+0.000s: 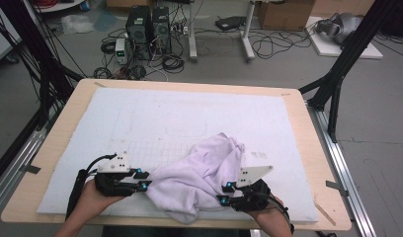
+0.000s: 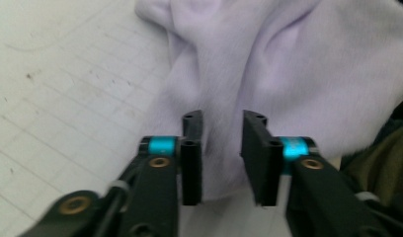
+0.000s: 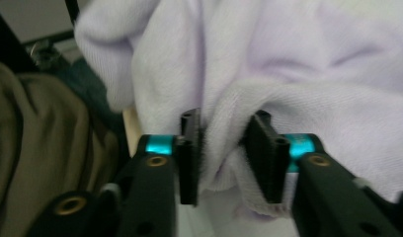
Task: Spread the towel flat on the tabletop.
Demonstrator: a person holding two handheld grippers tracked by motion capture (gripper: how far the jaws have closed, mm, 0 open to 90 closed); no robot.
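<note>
A pale lilac cloth (image 1: 199, 173) lies crumpled on the white mat (image 1: 189, 113) near the table's front edge. My left gripper (image 1: 147, 183) sits at the cloth's left end. In the left gripper view its jaws (image 2: 221, 148) stand apart over the cloth (image 2: 288, 74), with fabric lying loose in the gap. My right gripper (image 1: 224, 195) is at the cloth's lower right. In the right gripper view a thick fold of the cloth (image 3: 288, 59) sits between its parted jaws (image 3: 223, 148) and brushes the left pad without being pinched.
The mat covers most of a wooden table (image 1: 313, 148) and bears faint grid lines. Black frame legs (image 1: 338, 84) stand at the right, and computer boxes and cables (image 1: 150, 29) lie on the floor beyond. Bare mat stretches behind the cloth.
</note>
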